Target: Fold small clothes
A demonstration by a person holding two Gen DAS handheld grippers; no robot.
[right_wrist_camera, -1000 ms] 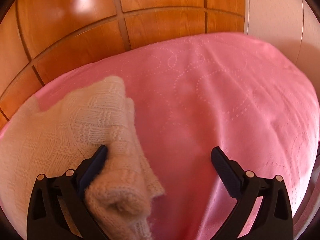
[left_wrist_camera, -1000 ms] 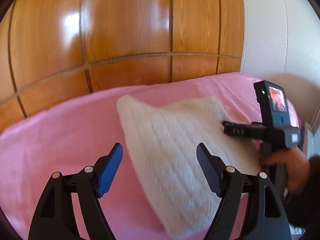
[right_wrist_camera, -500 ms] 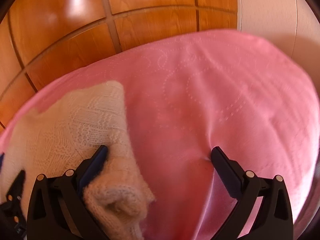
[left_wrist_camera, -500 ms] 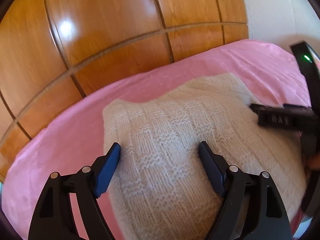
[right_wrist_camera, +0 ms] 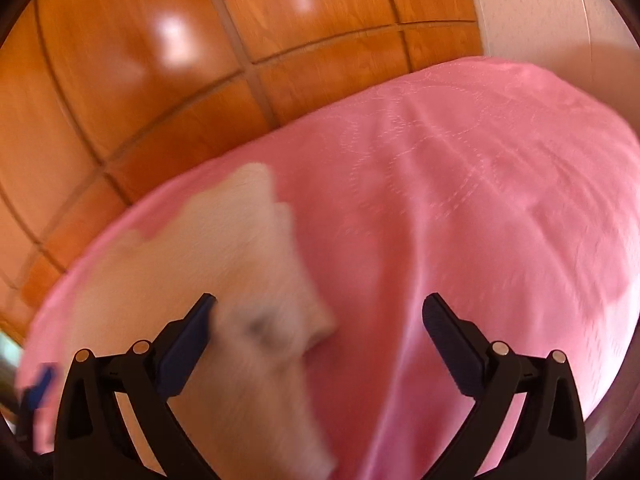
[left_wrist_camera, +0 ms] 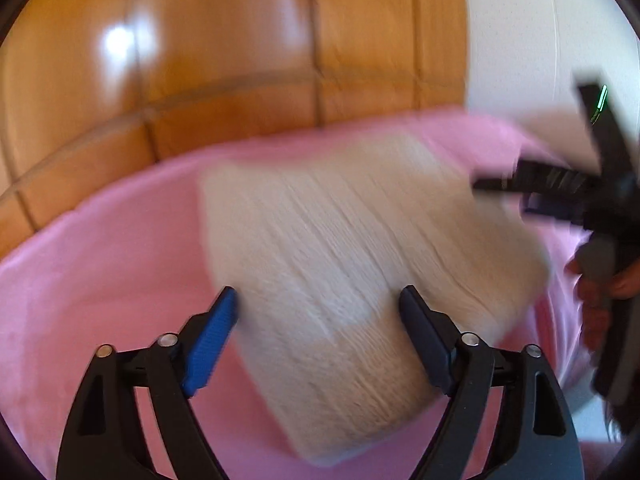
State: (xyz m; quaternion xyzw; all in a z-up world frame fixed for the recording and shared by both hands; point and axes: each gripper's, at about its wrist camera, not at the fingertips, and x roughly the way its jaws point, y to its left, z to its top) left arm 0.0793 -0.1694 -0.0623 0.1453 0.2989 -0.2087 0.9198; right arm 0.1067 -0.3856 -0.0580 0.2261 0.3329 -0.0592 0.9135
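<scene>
A cream knitted garment (left_wrist_camera: 352,264) lies folded on the pink bedspread (left_wrist_camera: 100,280). My left gripper (left_wrist_camera: 318,312) is open and empty, hovering over the garment's near part. The right gripper shows in the left wrist view (left_wrist_camera: 560,184) at the garment's right edge. In the right wrist view my right gripper (right_wrist_camera: 318,320) is open and empty, with the garment (right_wrist_camera: 224,280) at its left finger (right_wrist_camera: 188,340) and bare bedspread (right_wrist_camera: 460,208) ahead. Both views are blurred by motion.
A wooden panelled headboard (left_wrist_camera: 240,60) runs behind the bed. A white wall (left_wrist_camera: 520,40) stands at the right. The bed's right edge (left_wrist_camera: 568,320) drops off beside the person's hand (left_wrist_camera: 596,292).
Both grippers have shifted and both views are now motion-blurred. The left gripper has drawn back a little from the garment. Both stay open; the garment stays folded.
</scene>
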